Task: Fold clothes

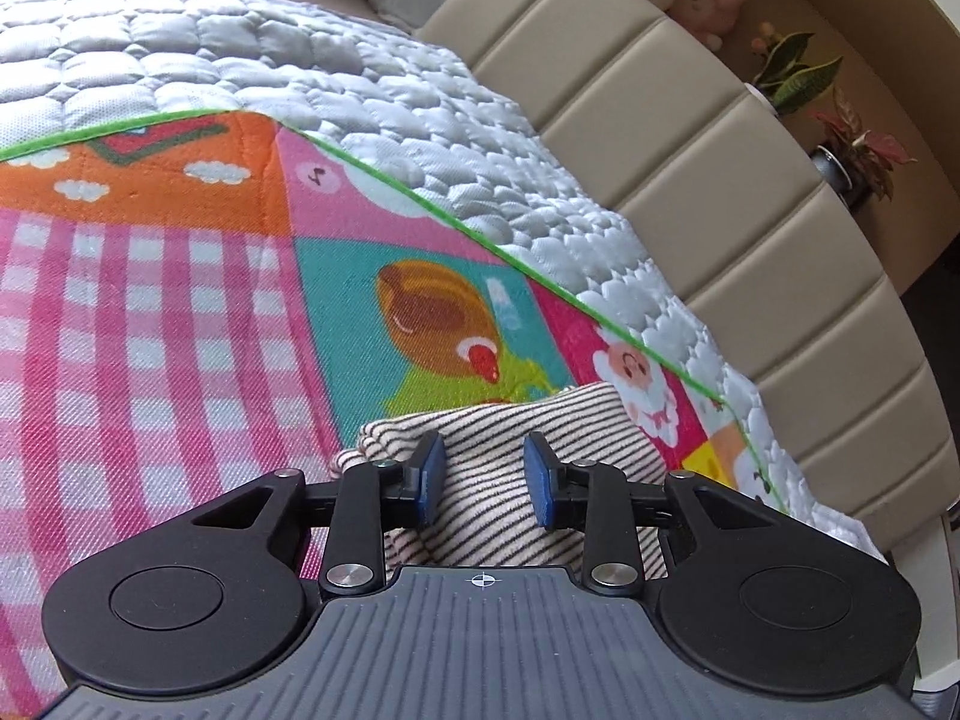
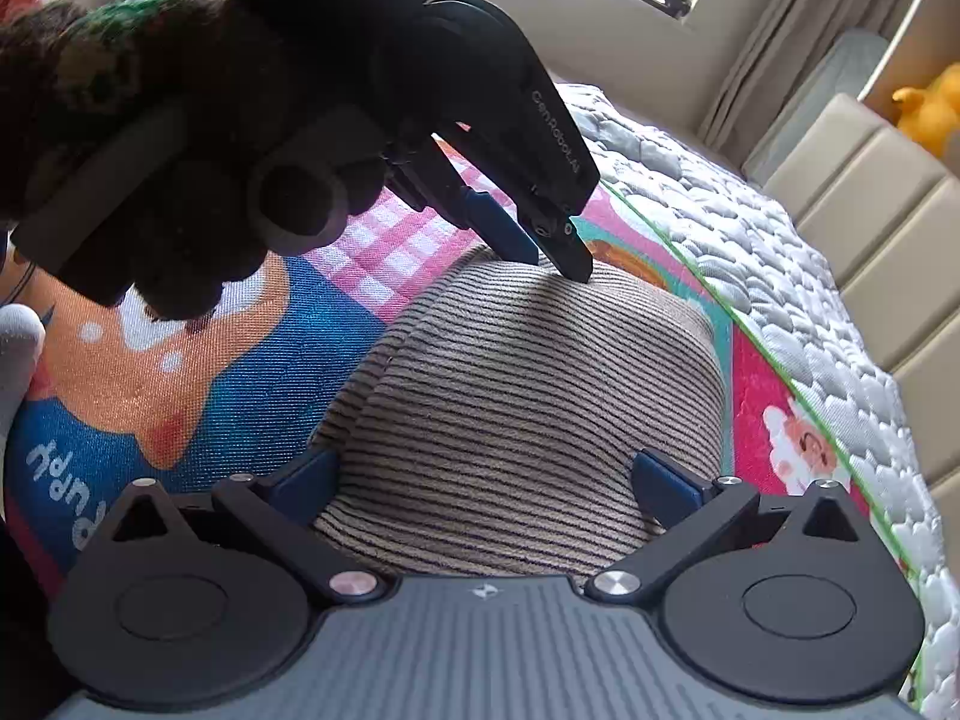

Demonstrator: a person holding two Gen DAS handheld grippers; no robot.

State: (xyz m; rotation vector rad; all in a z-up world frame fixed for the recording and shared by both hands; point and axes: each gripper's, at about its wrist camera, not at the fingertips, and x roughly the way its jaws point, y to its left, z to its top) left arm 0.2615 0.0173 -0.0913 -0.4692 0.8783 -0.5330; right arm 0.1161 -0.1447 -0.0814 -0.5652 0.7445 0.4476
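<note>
The folded striped garment (image 2: 528, 396) lay on the play mat (image 1: 150, 312) near its green-edged border, stripes running across, with the left hand-held gripper (image 2: 555, 258) part-open touching its far edge and the right hand-held gripper (image 2: 486, 480) wide open above its near end.

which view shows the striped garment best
The right wrist view: the striped garment fills the middle of the picture, folded on the colourful mat, with the left gripper tipped down at its far edge. The left wrist view shows only a small part of it between that gripper's parted fingers.
</note>
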